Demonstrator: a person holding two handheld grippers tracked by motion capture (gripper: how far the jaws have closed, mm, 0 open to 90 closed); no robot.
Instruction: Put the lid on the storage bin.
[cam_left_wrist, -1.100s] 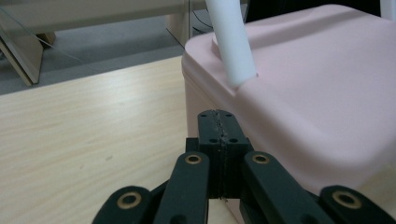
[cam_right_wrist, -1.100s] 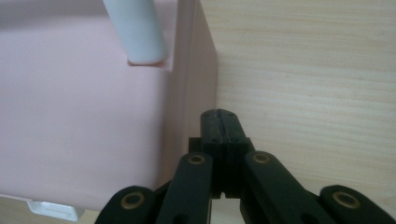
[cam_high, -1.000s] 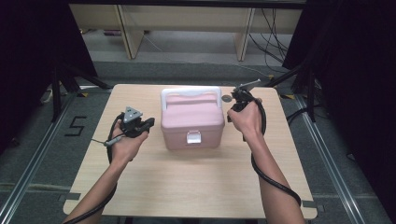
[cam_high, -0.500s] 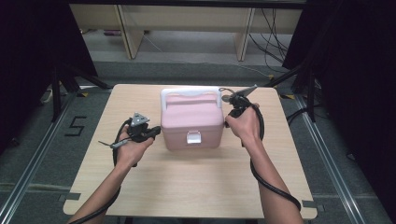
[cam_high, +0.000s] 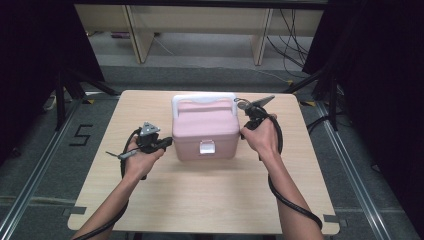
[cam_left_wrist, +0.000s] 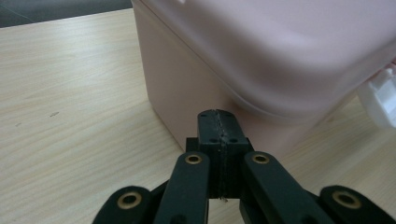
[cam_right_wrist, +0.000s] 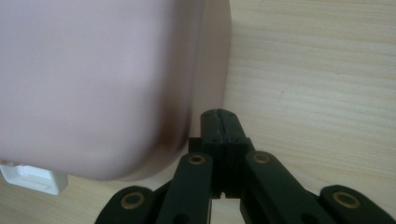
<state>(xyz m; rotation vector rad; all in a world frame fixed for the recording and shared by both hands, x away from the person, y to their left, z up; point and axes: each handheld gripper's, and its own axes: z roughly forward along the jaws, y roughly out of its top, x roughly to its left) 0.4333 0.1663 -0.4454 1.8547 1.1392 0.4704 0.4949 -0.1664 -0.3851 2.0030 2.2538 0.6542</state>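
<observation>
The right tool (cam_right_wrist: 219, 114) rises from the bottom edge, its two black jaws pressed flat together with only a thin seam between them and nothing held. Brass-coloured pivot pins dot its black linkage arms lower down. The pale pink plastic box with rounded corners (cam_right_wrist: 107, 84) takes up the upper left — blurred, close to the lens — and its side wall runs down to just beside the jaw tips; whether they touch cannot be told. A small white plastic latch (cam_right_wrist: 32, 179) juts from the box at lower left. The light wood-grain counter (cam_right_wrist: 317, 79) spreads to the right and below.
</observation>
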